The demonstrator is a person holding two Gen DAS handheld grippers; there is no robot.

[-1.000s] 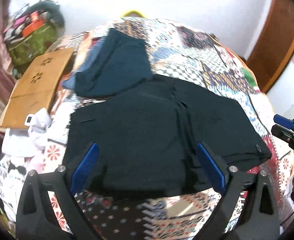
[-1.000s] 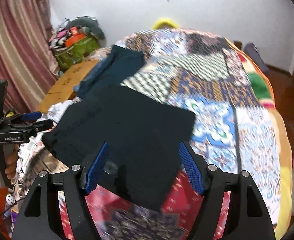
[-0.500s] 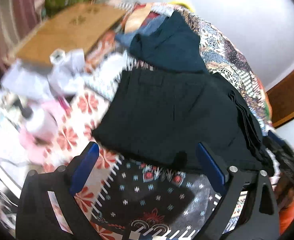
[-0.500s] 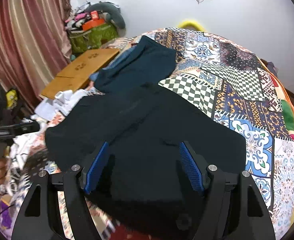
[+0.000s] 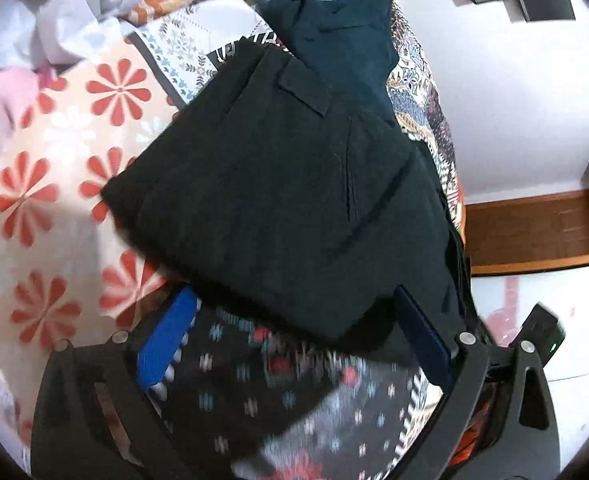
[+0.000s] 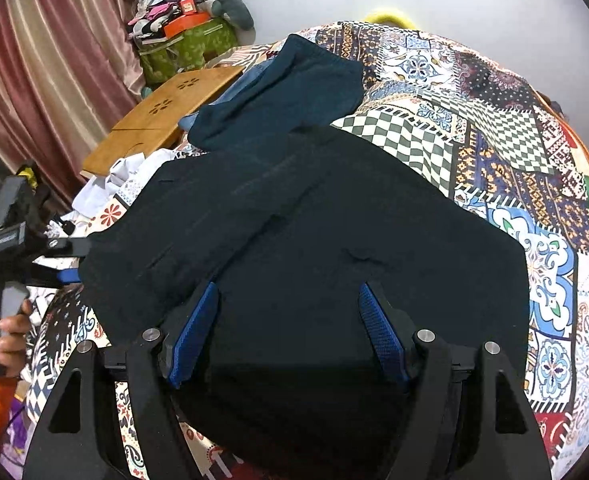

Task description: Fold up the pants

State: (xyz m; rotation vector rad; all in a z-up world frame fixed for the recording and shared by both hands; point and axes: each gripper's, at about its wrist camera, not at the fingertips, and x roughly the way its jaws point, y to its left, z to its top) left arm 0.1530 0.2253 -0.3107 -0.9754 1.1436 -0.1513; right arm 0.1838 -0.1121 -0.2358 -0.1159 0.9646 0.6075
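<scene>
In the left wrist view the left gripper [image 5: 292, 334] sits at 6 o'clock with its ribbed blue pads spread wide apart and nothing between them, over a dark flower-print stretch of the quilt [image 5: 42, 216]. Just beyond, toward 12 o'clock, the pants [image 5: 278, 200] lie folded into a thick, roughly square black slab of matte woven cloth, a pocket flap showing near its far edge. In the right wrist view the right gripper [image 6: 288, 334] at 6 o'clock also stands wide apart, its knurled blue pads above the near edge of the pants [image 6: 314, 240]; whether they touch the cloth cannot be told. At 11 o'clock past the pants rests a softer teal garment [image 6: 290, 96], and at 10 o'clock a flat wooden board [image 6: 166, 116] with flower cut-outs. Ribbed pink curtains [image 6: 42, 68] hang farthest off at 10 o'clock.
</scene>
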